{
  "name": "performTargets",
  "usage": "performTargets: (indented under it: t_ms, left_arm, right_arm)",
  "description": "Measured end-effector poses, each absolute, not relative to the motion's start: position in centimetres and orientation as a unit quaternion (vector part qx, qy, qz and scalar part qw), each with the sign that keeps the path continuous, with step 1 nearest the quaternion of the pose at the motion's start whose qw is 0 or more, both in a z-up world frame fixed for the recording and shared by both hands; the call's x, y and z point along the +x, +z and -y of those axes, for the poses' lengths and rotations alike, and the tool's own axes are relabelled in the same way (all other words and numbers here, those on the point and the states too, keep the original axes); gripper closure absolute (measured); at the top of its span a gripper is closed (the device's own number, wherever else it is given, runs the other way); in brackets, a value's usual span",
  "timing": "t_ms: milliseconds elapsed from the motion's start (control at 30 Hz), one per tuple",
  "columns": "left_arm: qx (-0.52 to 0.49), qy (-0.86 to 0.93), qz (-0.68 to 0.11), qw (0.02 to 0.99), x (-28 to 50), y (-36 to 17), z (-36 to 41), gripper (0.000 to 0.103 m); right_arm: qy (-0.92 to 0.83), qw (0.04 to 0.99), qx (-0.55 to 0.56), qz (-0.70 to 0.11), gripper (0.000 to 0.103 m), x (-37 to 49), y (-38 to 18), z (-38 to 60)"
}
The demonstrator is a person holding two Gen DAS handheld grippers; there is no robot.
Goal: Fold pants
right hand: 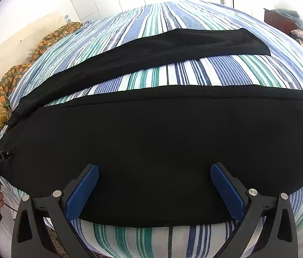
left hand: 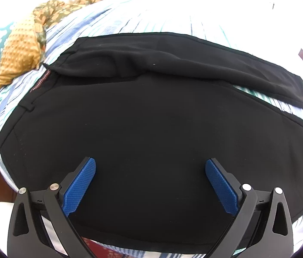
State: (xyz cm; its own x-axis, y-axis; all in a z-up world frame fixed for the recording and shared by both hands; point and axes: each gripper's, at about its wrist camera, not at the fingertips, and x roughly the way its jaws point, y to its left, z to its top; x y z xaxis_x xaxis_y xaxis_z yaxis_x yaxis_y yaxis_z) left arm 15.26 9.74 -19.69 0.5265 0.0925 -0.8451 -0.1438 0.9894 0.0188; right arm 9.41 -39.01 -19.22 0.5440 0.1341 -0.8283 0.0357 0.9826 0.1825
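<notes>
Left wrist view has my left tongs (left hand: 150, 182) spread wide with nothing clamped, hanging over the near leg of the black pants (left hand: 151, 118). They're spread out flat on the striped bedspread (left hand: 130, 21). The waistband (left hand: 41, 81) sits ahead and to the left of these tongs. Right wrist view is the same deal: right tongs (right hand: 154, 190) wide apart, empty, over the lower part of that near leg, with the far leg (right hand: 151, 47) lying further ahead across a strip of bare bedspread.

What worries me from here: the near edge of the leg is just below both sets of tongs, and the bedspread is right under it. If I pinch too deep I probably grab the bedspread along with the pants and drag it. Pinch too shallow and I guess I only catch the top layer, so the leg peels open mid-fold. Also the legs are splayed, so folding one over the other could land crooked.
</notes>
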Motion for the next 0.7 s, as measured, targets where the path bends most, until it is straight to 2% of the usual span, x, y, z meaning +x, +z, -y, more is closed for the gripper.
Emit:
performTargets:
  t_ms: [700]
  left_arm:
    - [-0.024,0.069,-0.482,0.873,15.34,-19.70,-8.80,0.001]
  right_arm:
    - [0.009,0.878,0.066,-0.474,0.000,9.26,-19.62,38.13]
